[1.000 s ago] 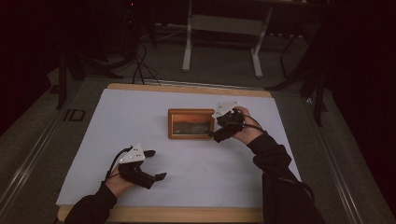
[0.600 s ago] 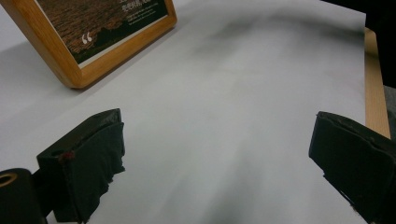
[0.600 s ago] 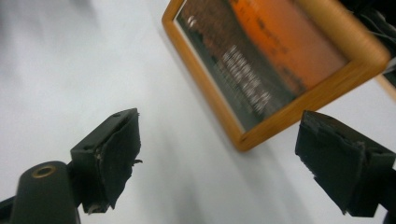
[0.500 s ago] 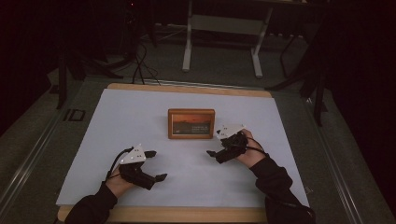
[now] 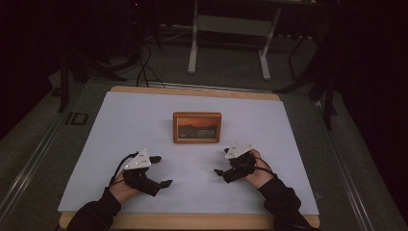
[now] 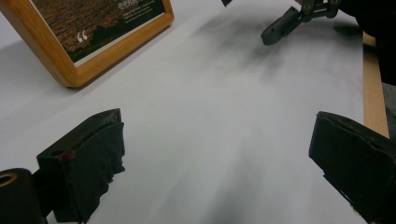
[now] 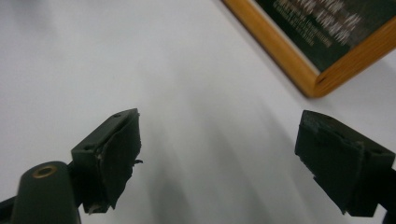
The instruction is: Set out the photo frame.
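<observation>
A small wooden-framed picture (image 5: pixel 197 127) with an orange sunset scene sits on the white table cover (image 5: pixel 288 144), a little beyond the middle. My left gripper (image 5: pixel 162 170) rests near the front left, open, with nothing between its jaws. My right gripper (image 5: pixel 221 162) rests near the front right, also open and empty, a short way in front of the frame's right corner. In the left gripper view the picture frame (image 6: pixel 93 42) lies ahead to the left of the left gripper (image 6: pixel 219 168). In the right gripper view the frame's corner (image 7: pixel 322 70) lies ahead to the right of the right gripper (image 7: pixel 224 158).
The wooden table edge (image 5: pixel 192 222) runs along the front, under the person's dark sleeves. Beyond the far edge stand the legs of a metal frame (image 5: pixel 226 43) and some cables on the dark floor. One finger of the right gripper (image 6: pixel 280 28) appears at the top of the left gripper view.
My right gripper has drawn back from the picture frame's right end toward the front of the table and now rests there. The frame and my left gripper have stayed put.
</observation>
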The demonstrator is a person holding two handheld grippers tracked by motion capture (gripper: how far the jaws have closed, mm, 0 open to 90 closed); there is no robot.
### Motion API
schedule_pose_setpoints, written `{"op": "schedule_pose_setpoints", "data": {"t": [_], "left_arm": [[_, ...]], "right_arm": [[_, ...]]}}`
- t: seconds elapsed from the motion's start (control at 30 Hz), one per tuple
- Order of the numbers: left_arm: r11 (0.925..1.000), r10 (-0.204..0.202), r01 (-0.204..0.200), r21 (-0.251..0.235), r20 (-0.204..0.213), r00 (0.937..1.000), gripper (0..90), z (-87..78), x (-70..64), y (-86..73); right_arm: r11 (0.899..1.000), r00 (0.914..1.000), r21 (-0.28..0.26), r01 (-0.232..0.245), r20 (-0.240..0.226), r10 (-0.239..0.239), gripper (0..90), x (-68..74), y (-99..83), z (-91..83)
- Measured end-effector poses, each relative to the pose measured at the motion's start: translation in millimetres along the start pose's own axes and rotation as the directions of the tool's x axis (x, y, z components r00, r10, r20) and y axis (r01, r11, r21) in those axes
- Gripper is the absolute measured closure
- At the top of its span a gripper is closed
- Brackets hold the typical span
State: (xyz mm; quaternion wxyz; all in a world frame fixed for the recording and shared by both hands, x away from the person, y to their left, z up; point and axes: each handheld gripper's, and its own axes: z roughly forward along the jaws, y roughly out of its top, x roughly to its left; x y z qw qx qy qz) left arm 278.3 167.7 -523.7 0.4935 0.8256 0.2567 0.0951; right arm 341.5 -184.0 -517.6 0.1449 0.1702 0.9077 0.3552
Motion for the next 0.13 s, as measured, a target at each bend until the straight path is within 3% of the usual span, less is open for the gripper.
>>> {"op": "schedule_pose_setpoints", "data": {"t": [0.13], "left_arm": [[1.0,0.001,-0.001,0.001,-0.002,1.0,3.8,-0.1,-0.1,-0.1]], "right_arm": [[1.0,0.9999,0.017,0.015,-0.004,-0.015,14.0,1.4,-3.2,2.8]]}}
